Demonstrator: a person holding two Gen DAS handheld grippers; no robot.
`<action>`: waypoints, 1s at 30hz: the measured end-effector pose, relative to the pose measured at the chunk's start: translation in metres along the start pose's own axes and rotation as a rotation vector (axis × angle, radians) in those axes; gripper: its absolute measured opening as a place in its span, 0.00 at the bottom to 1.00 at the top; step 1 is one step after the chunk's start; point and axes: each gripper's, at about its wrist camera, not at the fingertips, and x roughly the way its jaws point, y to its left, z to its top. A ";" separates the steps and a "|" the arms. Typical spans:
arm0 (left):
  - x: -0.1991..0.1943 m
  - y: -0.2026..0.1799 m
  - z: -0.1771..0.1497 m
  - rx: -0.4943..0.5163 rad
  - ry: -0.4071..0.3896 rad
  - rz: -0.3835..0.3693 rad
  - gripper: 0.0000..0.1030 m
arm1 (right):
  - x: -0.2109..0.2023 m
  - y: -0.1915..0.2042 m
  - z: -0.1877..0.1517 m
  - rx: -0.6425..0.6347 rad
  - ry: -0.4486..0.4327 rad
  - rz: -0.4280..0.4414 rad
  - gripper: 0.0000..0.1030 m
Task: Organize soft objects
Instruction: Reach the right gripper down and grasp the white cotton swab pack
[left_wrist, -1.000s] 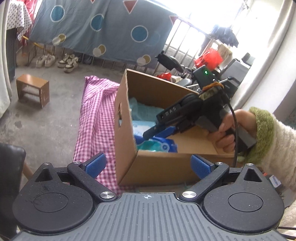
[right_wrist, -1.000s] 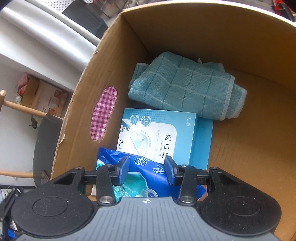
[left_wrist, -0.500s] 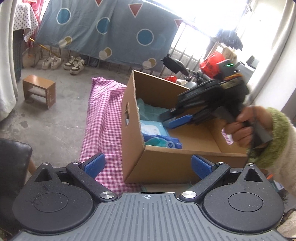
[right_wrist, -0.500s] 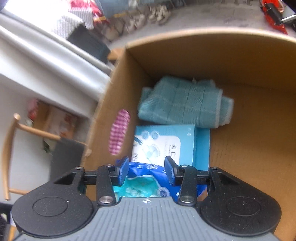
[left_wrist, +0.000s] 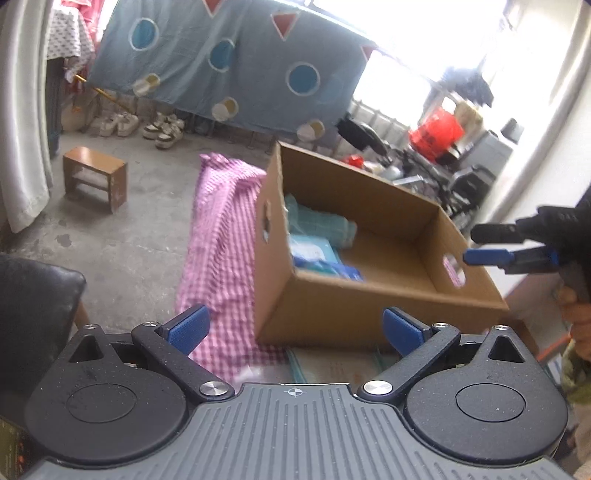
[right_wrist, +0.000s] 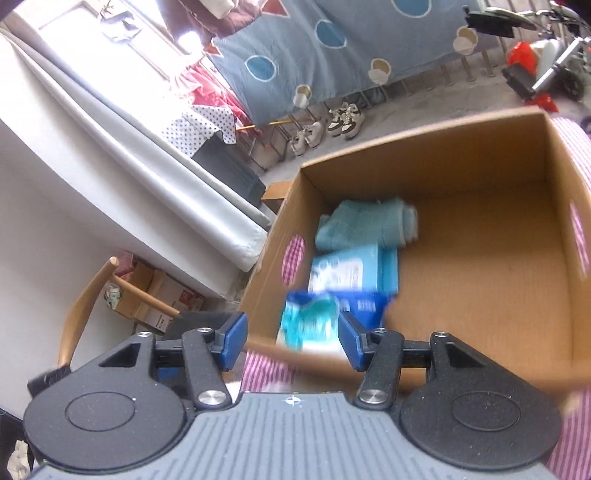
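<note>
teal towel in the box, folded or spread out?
Folded. In the right wrist view the teal towel lies as a compact bundle at the far corner of the cardboard box, beside the light blue packet, with bare floor beside it.

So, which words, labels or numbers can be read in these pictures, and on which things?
None can be read.
Light blue box in the carton: print blurred.
Blue packet: print blurred.
Cardboard box by the chair: print too small.

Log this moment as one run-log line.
box: towel, carton, blue pack inside | right gripper: opening, empty | left gripper: open, empty
</note>
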 end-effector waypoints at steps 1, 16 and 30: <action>0.002 -0.003 -0.004 0.012 0.023 -0.012 0.98 | -0.002 -0.002 -0.012 0.005 0.001 0.004 0.56; 0.067 -0.036 -0.063 0.138 0.250 -0.050 0.76 | 0.047 -0.020 -0.120 0.124 0.060 -0.181 0.56; 0.066 -0.028 -0.064 0.106 0.260 -0.062 0.62 | 0.081 -0.023 -0.126 0.150 0.124 -0.187 0.56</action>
